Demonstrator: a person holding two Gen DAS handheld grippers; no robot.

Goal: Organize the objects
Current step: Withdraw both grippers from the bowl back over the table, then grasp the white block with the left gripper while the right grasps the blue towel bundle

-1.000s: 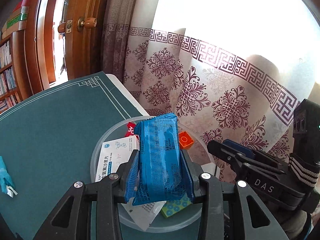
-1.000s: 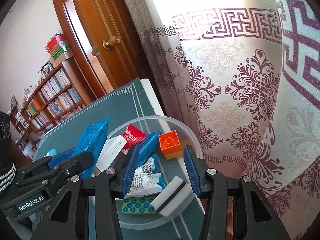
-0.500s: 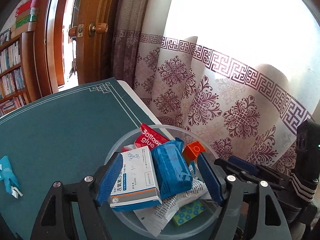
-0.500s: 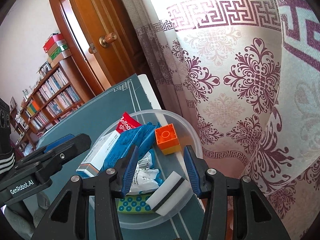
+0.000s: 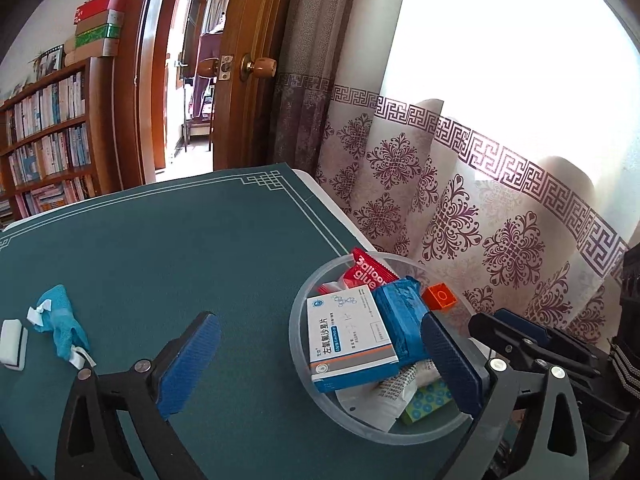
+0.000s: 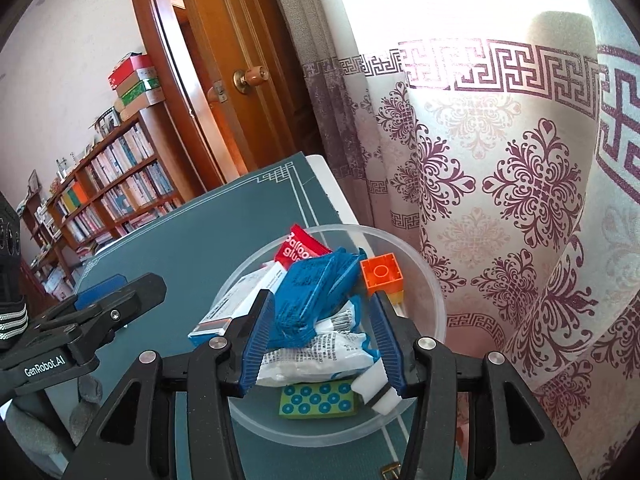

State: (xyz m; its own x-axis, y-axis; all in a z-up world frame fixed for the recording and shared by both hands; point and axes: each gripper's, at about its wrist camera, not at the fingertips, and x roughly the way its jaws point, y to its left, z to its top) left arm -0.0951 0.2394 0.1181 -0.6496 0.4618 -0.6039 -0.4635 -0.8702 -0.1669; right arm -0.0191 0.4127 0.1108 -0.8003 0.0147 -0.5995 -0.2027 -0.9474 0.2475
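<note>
Your left gripper [image 5: 320, 364] stands spread wide with nothing between its pads; its jaws have just been opening, and the blue packet [image 5: 402, 326] it carried now lies in the clear plastic bowl [image 5: 298, 344]. One pad hangs over the bare green table mat [image 5: 160, 256], the other over the bowl's near side.

Your right gripper [image 6: 322, 338] hovers over the bowl's near rim, jaws parted about halfway, pads not pressing on anything; a white printed sachet [image 6: 320, 356] and the blue packet lie under the gap.

In the bowl, near to far: a green dotted card [image 6: 318, 400], a white-and-black eraser block [image 6: 378, 392], the sachet, a white medicine box [image 5: 348, 336] leaning against the blue packet, an orange toy brick [image 6: 382, 274], and a red balloon-glue packet [image 6: 298, 250] against the far wall.

The bowl sits at the table's right edge, just beside the patterned curtain [image 6: 500, 184].

Near the mat's left edge lie a crumpled teal wrapper [image 5: 60, 322] and a second white block [image 5: 12, 344].
</note>
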